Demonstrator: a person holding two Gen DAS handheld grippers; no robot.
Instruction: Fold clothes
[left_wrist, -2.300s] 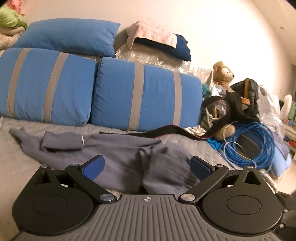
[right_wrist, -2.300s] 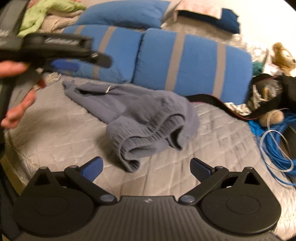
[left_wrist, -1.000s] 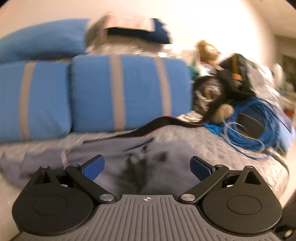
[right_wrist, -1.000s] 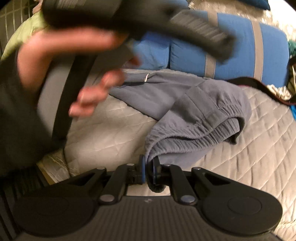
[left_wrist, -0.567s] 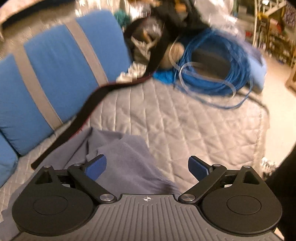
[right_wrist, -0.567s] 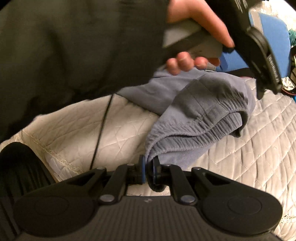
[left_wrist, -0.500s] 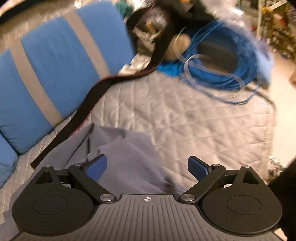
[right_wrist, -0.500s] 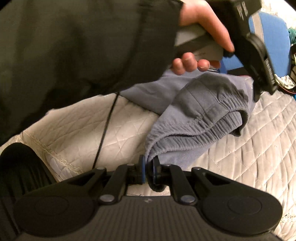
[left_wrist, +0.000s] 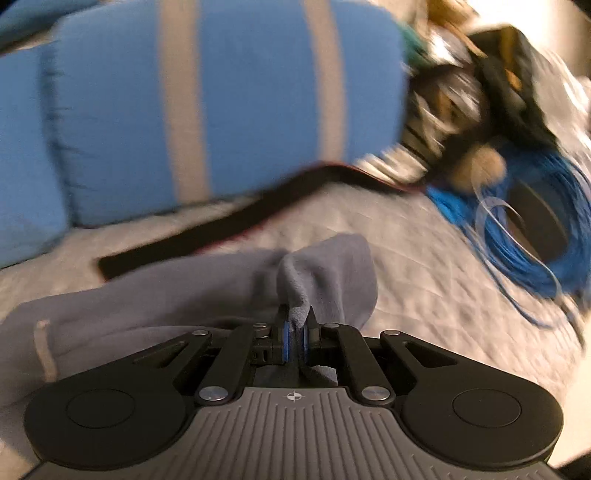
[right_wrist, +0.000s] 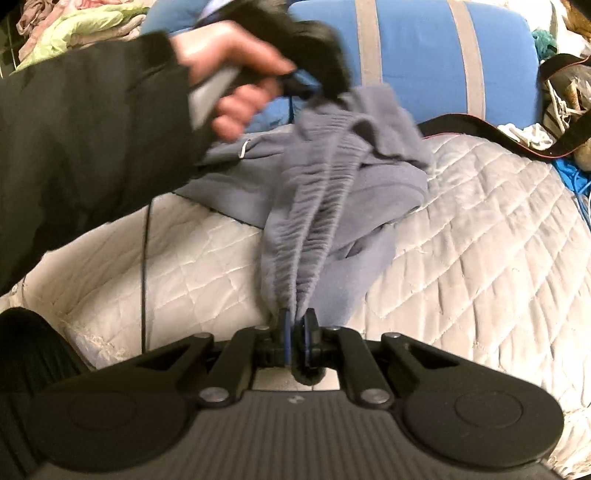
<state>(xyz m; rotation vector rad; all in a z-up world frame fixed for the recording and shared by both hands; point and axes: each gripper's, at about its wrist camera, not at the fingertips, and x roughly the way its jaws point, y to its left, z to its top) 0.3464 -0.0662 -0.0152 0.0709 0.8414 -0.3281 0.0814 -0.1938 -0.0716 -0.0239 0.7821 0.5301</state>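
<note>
Left claw (left_wrist: 294, 332) newly clamped on grey trousers (left_wrist: 325, 273) | right claw (right_wrist: 297, 334) pinching waistband | background blurred, possibly cables.

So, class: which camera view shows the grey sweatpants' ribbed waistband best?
The right wrist view: the ribbed waistband stretches in plain sight between both grippers. The left wrist view is blurred and shows only a smooth bunch of the grey sweatpants at its jaws, no ribbing.

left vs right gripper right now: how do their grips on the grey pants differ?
The right gripper pinches the ribbed elastic waistband; the left gripper pinches smooth, unribbed fabric of the grey pants. The right gripper's waistband runs taut up toward the left one; the left's fabric bunches into a short tent just ahead of its jaws. Shared: both are shut on the same garment, over the quilted bed cover.
</note>
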